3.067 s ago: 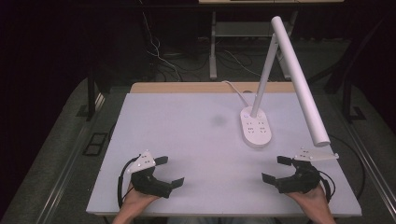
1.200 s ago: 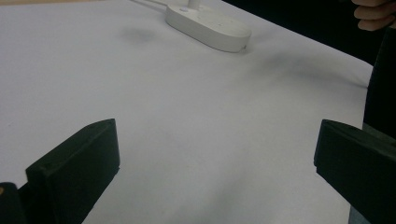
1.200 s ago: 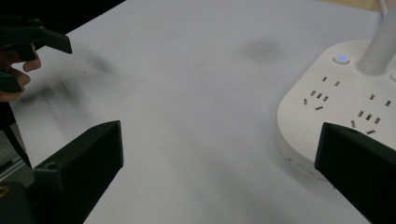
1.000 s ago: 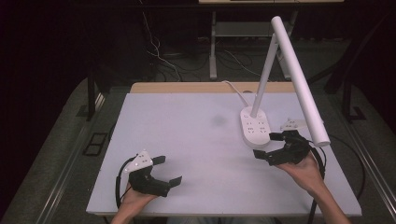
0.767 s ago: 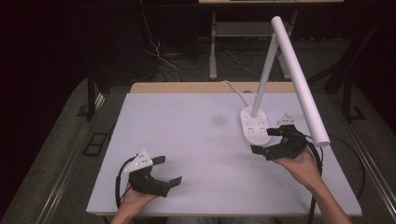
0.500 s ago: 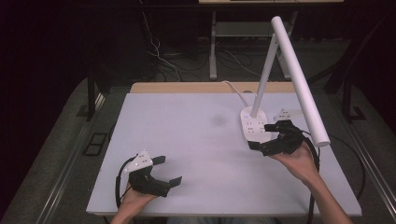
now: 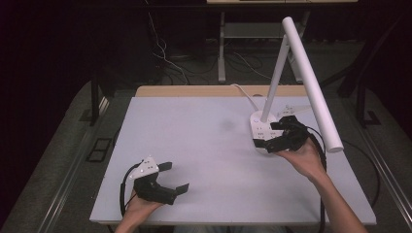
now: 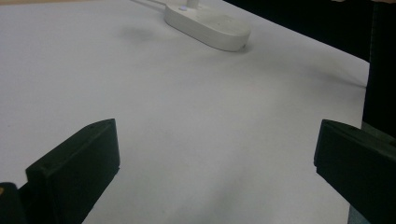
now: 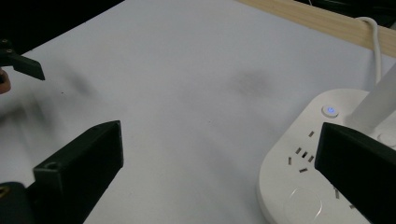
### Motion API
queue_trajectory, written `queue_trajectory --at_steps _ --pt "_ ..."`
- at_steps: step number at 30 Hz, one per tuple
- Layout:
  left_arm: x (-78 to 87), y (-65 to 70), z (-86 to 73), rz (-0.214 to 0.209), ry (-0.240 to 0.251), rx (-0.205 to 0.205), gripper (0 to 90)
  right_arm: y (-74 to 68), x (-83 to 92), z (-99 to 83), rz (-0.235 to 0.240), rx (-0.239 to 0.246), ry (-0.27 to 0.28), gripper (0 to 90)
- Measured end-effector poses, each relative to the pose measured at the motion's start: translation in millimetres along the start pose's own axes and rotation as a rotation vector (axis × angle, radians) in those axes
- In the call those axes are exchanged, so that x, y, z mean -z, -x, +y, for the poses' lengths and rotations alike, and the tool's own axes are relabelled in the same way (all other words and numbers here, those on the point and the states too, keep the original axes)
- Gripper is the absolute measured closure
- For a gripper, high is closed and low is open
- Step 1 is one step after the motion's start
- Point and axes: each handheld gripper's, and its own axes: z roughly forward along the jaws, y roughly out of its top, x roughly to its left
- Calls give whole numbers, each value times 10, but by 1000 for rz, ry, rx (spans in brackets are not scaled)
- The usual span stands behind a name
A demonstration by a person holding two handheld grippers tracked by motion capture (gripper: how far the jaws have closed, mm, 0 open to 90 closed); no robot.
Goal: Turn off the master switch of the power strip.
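High view: a white tabletop (image 7: 204, 145) on a wooden-edged table, dark floor and cables beyond its far edge. The left gripper (image 7: 169, 177) sat near the front-left edge, held in the person's left hand (image 7: 138, 206), jaws spread wide over bare surface, nothing between them. The right gripper (image 7: 270, 134) was at the desk lamp's base (image 7: 260, 130) on the right, jaws apart, their tips over or against the base's near side; contact could not be judged from here. The lamp's stem (image 7: 274, 80) rose slanted from the base, and its long white tube head (image 7: 311, 80) reached forward over the right hand (image 7: 303, 158). A white cord (image 7: 243, 94) ran from the base to the far edge. The middle of the table lay open between the grippers. Left gripper view: both black jaws wide, only tabletop between them; the lamp base (image 8: 208, 28) lay well off, with a small lit spot on top. Right gripper view: jaws wide, the right jaw over the base (image 9: 317, 163); sockets and a blue-lit power button (image 9: 330, 111) showed, plus a round touch pad (image 9: 303, 205) nearer. The wooden edge (image 9: 317, 21) and cord (image 9: 373, 42) were behind. No readable lettering anywhere.
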Motion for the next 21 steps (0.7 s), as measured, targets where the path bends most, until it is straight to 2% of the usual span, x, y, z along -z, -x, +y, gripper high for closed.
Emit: queue_trajectory --at_steps 21 --pt "1 -4 1 -1 -1 -2 0 86 -271 205 -27 20 -62 4"
